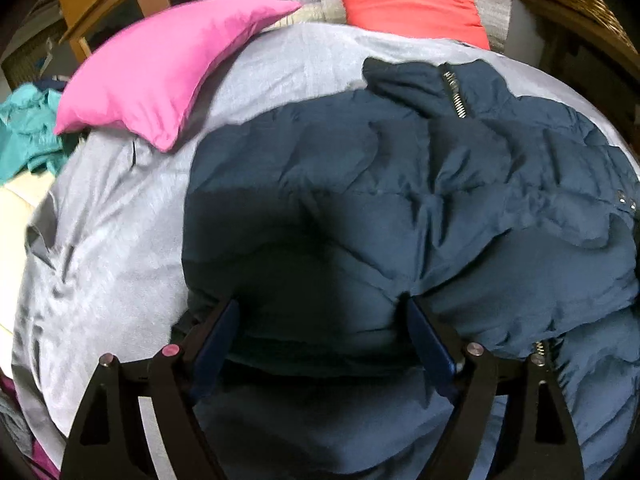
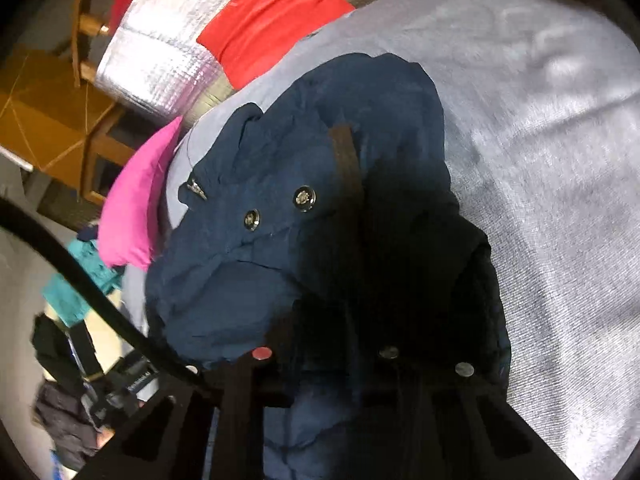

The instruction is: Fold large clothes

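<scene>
Left tool [image 1: 320, 312]: jaws spread wide, blue-padded fingers [image 1: 428, 344] pointing steeply down at the dark navy quilted puffer jacket [image 1: 400, 208]; both fingertips meet the fabric near its near edge, nothing pinched between them.
Right tool [image 2: 320, 344]: jaws drawn nearly together – fingertips buried in dark, shadowed folds of the jacket [image 2: 260, 280]; fabric is bunched up over and around them, so it reads as clamped on the jacket, though the pads themselves are hidden.
Right tool pose: tilted downward, rolled to one side, horizon slanted in its view.
Jacket position: spread on the pale grey bedcover [image 1: 100, 220], metal zipper [image 1: 454, 96] at the collar end away from the left tool; two metal snap buttons [image 2: 304, 199] show on the raised portion in the right view.
Jacket shape: one part lifted into a crumpled mound at the right tool – the rest lies flat.
Surroundings: magenta cushion [image 1: 160, 68] on the bedcover just beside the jacket; red cushion [image 1: 408, 0] against a silver quilted backing [image 2: 160, 52]; teal crumpled cloth [image 1: 28, 128] off the bed's edge.
</scene>
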A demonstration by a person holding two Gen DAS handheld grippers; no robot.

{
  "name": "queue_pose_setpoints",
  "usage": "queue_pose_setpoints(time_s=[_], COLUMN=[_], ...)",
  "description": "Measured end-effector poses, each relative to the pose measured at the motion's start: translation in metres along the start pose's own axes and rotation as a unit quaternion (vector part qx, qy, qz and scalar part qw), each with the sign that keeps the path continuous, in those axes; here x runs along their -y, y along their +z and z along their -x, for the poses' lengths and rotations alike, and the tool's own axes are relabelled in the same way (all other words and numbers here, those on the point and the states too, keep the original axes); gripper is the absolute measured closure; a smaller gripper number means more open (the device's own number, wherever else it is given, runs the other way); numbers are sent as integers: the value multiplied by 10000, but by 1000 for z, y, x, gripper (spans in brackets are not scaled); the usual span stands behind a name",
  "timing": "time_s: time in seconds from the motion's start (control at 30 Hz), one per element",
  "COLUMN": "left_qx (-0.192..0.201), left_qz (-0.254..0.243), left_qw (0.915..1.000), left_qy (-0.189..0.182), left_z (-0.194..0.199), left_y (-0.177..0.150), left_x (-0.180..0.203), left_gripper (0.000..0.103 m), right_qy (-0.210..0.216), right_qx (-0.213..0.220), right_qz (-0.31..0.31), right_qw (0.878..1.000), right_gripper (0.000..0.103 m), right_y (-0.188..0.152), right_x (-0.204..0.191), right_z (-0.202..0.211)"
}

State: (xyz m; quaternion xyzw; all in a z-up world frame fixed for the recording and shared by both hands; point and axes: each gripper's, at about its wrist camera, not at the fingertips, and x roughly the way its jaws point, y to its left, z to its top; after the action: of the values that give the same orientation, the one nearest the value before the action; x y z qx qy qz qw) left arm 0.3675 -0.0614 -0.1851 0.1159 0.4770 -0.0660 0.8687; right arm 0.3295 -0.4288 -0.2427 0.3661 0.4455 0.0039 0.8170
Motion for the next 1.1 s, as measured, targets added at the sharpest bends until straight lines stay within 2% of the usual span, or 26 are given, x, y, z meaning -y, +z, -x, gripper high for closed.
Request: queue_pose_setpoints(time_s=[0.07,0.2,0.3,0.4,0.47,0.53,0.63,0.83,1.0,1.1], left_qx=[5,-49,-53,373,696,911,872,355,204,121], left_qz=[27,156,317,465,514,519,440,103,-10,-66], left_qw=[10000,9998,9994,9982,9960,9941,9948,9993,9998,9998], left_qy=[-22,-132,-117,-117,-217,-258,-300,-89,37,123], left_z=[-2,-1,10,39,58,69,63,24,4,-3], left_y=[-4,-4,-2,2,4,7,10,12,10,8], left_x=[-3,-8,-14,-21,-23,-20,-12,9,17,21], left_gripper=[12,11,12,12,12,12,12,12,11,11], right_qy=[-130,185,200,194,147,294,545,734,638,793], right_qx=[78,36,55,102,316,531,634,148,-522,-616], right_qz=[-4,-198,-151,-39,237,522,905,1116,761,575], right_qw=[9999,9996,9997,9998,9991,9968,9924,9909,9937,9933], right_gripper=[96,98,98,93,90,90,90,90,92,93], right_y=[-3,-5,-8,-9,-10,-12,-16,-18,-18,-18], right_x=[3,21,18,11,-5,-22,-48,-73,-62,-53], right_z=[-1,2,8,17,30,37,33,-10,-48,-53])
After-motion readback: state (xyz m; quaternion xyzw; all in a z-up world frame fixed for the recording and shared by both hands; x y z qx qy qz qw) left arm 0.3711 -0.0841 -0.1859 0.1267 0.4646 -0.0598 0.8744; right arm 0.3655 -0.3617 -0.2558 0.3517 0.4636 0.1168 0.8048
